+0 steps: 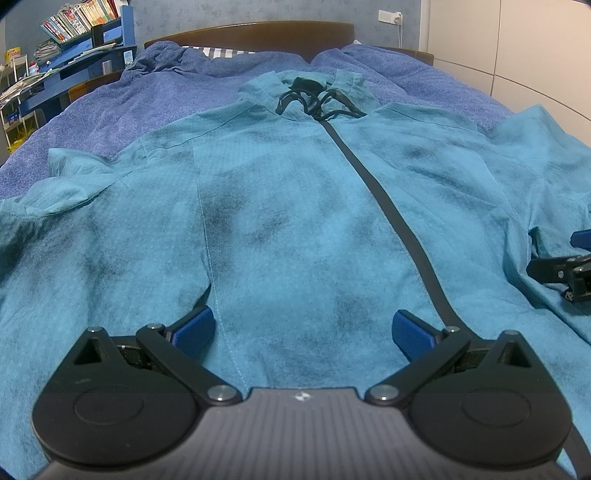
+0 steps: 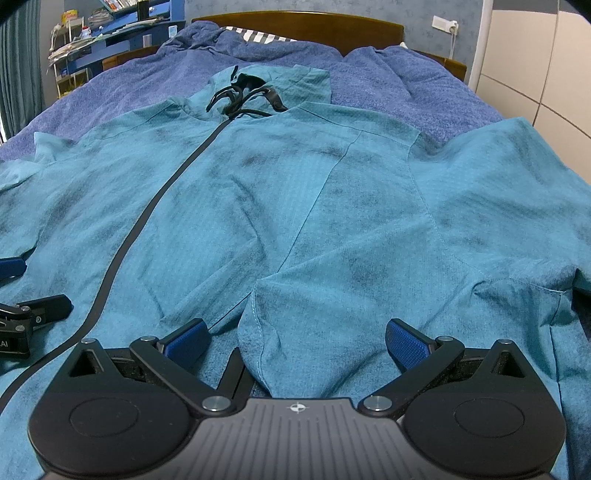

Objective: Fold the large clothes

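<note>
A large teal hooded jacket (image 1: 295, 206) lies face up and spread out on the bed, with a black zipper (image 1: 388, 210) down its front and black drawcords (image 1: 314, 99) at the hood. It also fills the right wrist view (image 2: 332, 206). My left gripper (image 1: 303, 330) is open, low over the jacket's lower front, left of the zipper. My right gripper (image 2: 295, 338) is open over the jacket's lower right side, where a fold of fabric (image 2: 280, 317) bulges between its fingers. Each gripper shows at the edge of the other's view.
A blue-purple blanket (image 1: 147, 99) covers the bed under the jacket. A wooden headboard (image 1: 258, 33) stands at the far end. A blue shelf with books (image 1: 85, 33) is at the far left. A pale cupboard wall (image 2: 546, 74) runs along the right.
</note>
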